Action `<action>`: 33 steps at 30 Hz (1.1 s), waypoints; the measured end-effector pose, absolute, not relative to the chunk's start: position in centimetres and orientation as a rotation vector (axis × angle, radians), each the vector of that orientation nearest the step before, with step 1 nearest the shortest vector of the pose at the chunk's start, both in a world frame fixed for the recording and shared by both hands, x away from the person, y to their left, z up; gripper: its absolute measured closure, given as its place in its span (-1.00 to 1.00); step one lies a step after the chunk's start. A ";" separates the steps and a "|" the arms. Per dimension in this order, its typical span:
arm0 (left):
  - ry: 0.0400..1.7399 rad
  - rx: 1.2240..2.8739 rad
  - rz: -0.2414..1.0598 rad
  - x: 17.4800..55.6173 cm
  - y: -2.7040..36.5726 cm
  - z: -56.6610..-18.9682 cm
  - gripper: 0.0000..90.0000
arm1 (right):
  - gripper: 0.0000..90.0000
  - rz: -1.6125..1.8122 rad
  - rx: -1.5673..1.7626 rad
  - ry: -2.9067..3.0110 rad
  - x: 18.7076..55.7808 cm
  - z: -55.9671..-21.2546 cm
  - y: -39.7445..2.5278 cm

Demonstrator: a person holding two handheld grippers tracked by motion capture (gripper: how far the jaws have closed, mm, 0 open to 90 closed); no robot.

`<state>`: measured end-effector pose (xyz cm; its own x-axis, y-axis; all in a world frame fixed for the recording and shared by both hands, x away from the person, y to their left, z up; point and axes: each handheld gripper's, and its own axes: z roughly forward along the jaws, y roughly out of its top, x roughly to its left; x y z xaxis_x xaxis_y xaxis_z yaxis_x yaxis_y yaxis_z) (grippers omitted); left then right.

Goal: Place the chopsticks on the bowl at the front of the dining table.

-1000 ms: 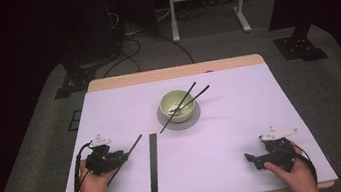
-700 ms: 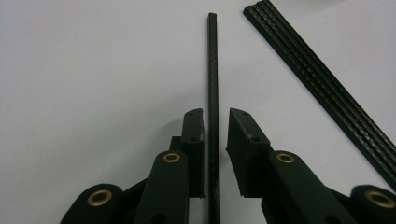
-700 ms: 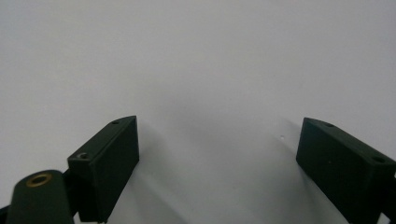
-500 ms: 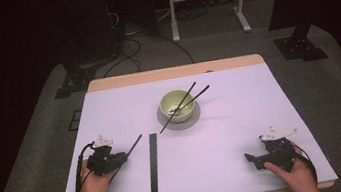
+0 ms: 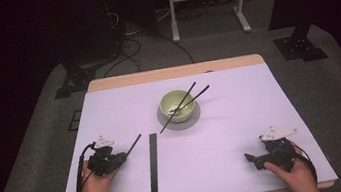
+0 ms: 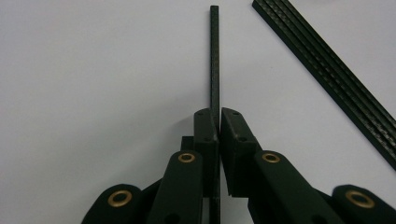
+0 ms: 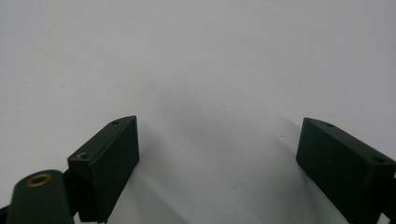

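Note:
My left gripper (image 5: 119,157) (image 6: 218,122) is shut on a thin black rod (image 6: 214,60), which sticks out ahead of the jaws toward the table's middle (image 5: 134,144). A longer flat black strip (image 5: 154,169) (image 6: 327,70) lies on the white table (image 5: 110,109) just right of that rod. A pale green bowl (image 5: 177,106) stands at the table's centre with two black sticks (image 5: 186,104) leaning in it. Near the front right my right gripper (image 5: 250,158) (image 7: 219,163) rests low over bare table, jaws wide open, nothing between them.
Wooden edging (image 5: 175,72) runs along the table's far side. Beyond it, on the grey floor, are cables (image 5: 124,47) and a white stand (image 5: 205,0). A black stand foot (image 5: 300,47) sits at the far right.
The left gripper with its rod has shifted slightly toward the near edge of the table. The right gripper has stayed in place.

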<state>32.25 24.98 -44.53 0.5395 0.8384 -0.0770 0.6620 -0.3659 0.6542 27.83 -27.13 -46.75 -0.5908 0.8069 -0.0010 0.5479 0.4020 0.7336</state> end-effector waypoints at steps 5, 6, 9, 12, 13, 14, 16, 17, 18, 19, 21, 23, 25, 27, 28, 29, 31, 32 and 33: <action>1.201 2.120 0.370 32.0 25.1 -44.7 0.90 | -0.74 1.008 1.170 2.307 27.8 -46.8 -27.1; 1.200 2.117 0.372 32.0 25.1 -44.8 0.90 | -0.74 1.008 1.171 2.307 27.8 -46.7 -27.1; 1.204 2.137 0.397 32.0 24.7 -44.6 0.91 | -0.74 1.007 1.171 2.307 27.8 -46.8 -27.1; 1.214 2.122 0.381 32.0 24.9 -44.6 0.92 | -0.74 1.008 1.170 2.308 27.8 -46.7 -27.1; 1.221 2.111 0.369 32.0 24.9 -44.6 0.92 | -0.74 1.007 1.171 2.308 27.8 -46.7 -27.1; 1.224 2.110 0.364 32.1 25.0 -44.6 0.91 | -0.74 1.008 1.169 2.308 27.8 -46.7 -27.1; 1.229 2.109 0.357 32.1 25.0 -44.5 0.91 | -0.74 1.007 1.170 2.308 27.8 -46.7 -27.1; 1.229 2.111 0.358 32.1 25.0 -44.5 0.91 | -0.74 1.008 1.168 2.308 27.8 -46.8 -27.1; 1.229 2.115 0.360 32.1 24.9 -44.4 0.91 | -0.74 1.008 1.170 2.308 27.8 -46.7 -27.1; 1.230 2.114 0.359 32.1 24.9 -44.4 0.91 | -0.74 1.007 1.170 2.308 27.8 -46.7 -27.1; 1.226 2.110 0.360 32.1 24.9 -44.2 0.91 | -0.74 1.008 1.170 2.308 27.8 -46.7 -27.1; 1.223 2.101 0.364 32.0 24.9 -43.8 0.91 | -0.74 1.007 1.170 2.308 27.8 -46.7 -27.1; 1.226 2.082 0.354 32.0 24.9 -43.5 0.91 | -0.74 1.007 1.170 2.308 27.8 -46.7 -27.1; 1.225 2.081 0.358 31.9 24.9 -43.2 0.91 | -0.74 1.007 1.170 2.308 27.8 -46.7 -27.1; 1.220 2.075 0.360 31.9 24.8 -43.0 0.91 | -0.74 1.008 1.168 2.308 27.8 -46.8 -27.1; 1.218 2.069 0.357 31.9 24.8 -42.9 0.91 | -0.74 1.008 1.168 2.308 27.8 -46.7 -27.1; 1.207 2.072 0.359 31.9 24.6 -42.6 0.91 | -0.74 1.008 1.169 2.308 27.8 -46.8 -27.1; 1.201 2.073 0.358 31.9 24.5 -42.5 0.91 | -0.74 1.008 1.169 2.308 27.8 -46.8 -27.1; 1.196 2.073 0.355 32.0 24.4 -42.4 0.91 | -0.74 1.007 1.169 2.308 27.8 -46.7 -27.1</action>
